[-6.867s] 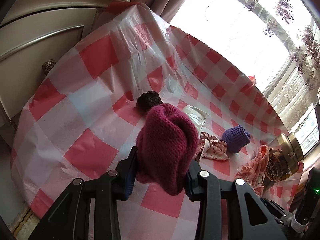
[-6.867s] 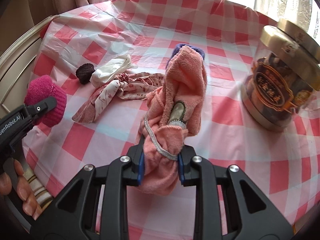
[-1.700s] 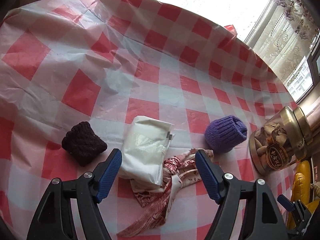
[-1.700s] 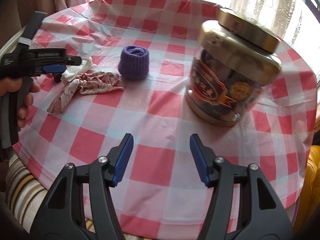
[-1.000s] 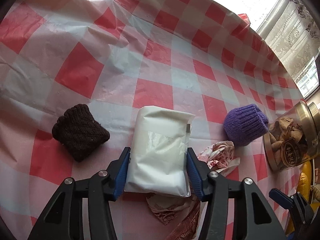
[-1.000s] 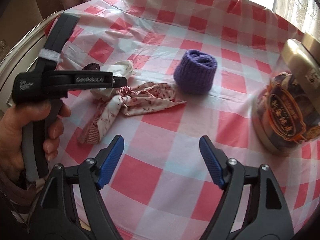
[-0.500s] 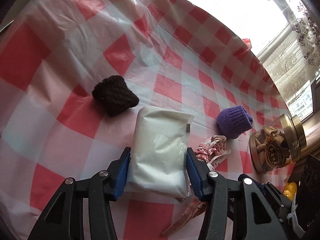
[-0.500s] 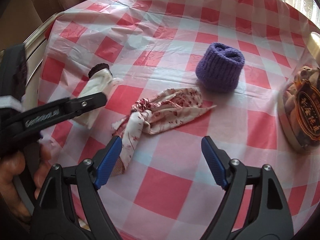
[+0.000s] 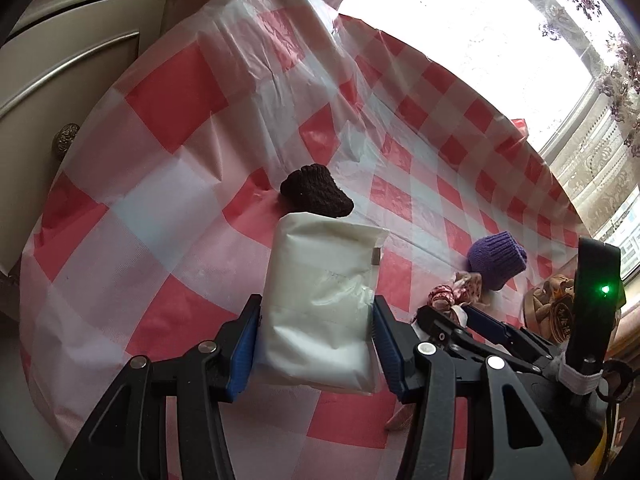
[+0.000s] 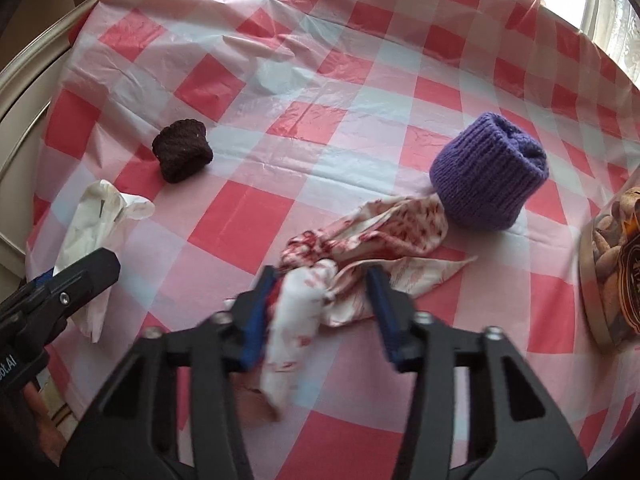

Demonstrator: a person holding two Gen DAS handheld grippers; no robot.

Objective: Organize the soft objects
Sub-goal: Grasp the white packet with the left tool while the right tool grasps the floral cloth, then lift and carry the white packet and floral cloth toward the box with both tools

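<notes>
Both tongs are busy: my left gripper (image 9: 316, 340) is clamped on the soft white plastic-wrapped packet (image 9: 320, 300), held off the red-and-white checked plastic tablecloth (image 10: 328, 92). My right gripper (image 10: 320, 312) straddles the crumpled white-and-red floral cloth (image 10: 360, 248), jaws apart and not yet pinching it. By my reckoning the tidying is midway. The dark brown knitted roll (image 10: 182, 156) and purple knitted roll (image 10: 488, 176) lie untouched on the table, well apart, and I see no collection spot in view.
</notes>
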